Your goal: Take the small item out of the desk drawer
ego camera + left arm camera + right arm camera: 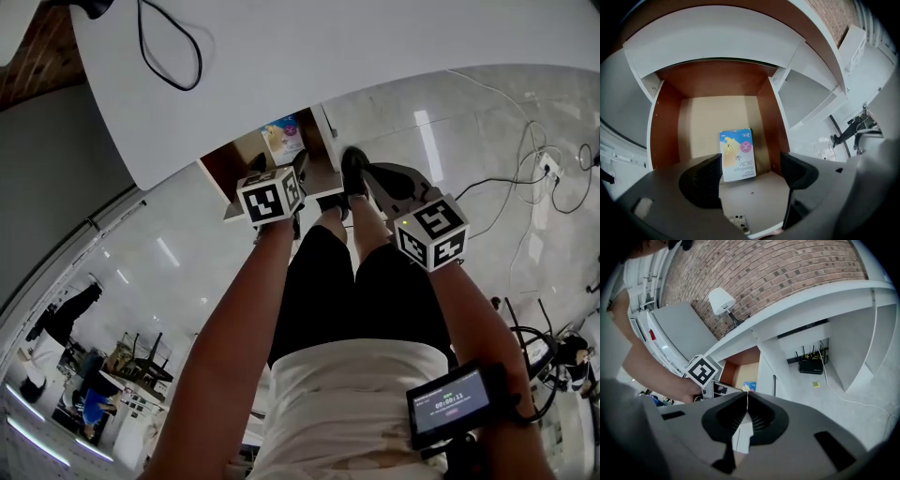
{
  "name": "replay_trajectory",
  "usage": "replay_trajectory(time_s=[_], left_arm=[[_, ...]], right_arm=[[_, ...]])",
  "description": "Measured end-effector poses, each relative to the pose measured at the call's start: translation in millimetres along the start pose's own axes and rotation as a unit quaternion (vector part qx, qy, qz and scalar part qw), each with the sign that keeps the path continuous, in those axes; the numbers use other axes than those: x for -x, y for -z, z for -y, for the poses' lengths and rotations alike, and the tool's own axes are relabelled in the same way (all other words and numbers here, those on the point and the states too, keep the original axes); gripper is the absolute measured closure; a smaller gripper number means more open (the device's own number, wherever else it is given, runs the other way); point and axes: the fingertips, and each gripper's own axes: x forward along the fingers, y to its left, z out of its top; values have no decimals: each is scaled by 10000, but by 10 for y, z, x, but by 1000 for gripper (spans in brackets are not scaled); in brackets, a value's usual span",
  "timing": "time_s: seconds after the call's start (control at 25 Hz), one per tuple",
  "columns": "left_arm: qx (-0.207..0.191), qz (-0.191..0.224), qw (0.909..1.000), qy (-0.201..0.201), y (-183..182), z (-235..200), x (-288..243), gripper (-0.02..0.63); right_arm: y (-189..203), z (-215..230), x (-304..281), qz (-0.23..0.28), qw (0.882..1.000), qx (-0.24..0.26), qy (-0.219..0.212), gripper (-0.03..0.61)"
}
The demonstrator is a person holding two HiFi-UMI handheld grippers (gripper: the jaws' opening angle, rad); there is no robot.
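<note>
The desk drawer (665,136) stands open under the white desk (281,66), with brown side walls and a beige floor. A small blue, yellow and white box (737,154) lies flat near the drawer's front, also visible as the box (284,138) from above. My left gripper (750,176) hovers over the drawer's front, open, its jaws apart on either side of the box and clear of it. My right gripper (747,398) is shut with nothing seen between its jaws. It hangs just right of the drawer (740,373), as the right gripper (354,171) shows from above.
A black cable (169,47) loops on the desk top. Cables and a power strip (548,169) lie on the tiled floor to the right. A router (810,365) sits under the desk, and a lamp (719,300) stands by the brick wall. The person's legs (347,281) are below the drawer.
</note>
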Motion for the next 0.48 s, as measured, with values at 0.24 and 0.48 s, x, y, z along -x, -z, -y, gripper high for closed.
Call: replay_trajectory(time_s=[0.24,0.48], left_arm=[[-2,8,10000,-45,-119,-51,-142,235],[-27,-76,9998,-190,-178,-122,-246,235]], right_arm=[[69,48,18,3,10000,-83,26,572],[137,33,5,-13,9998,-183,35,572]])
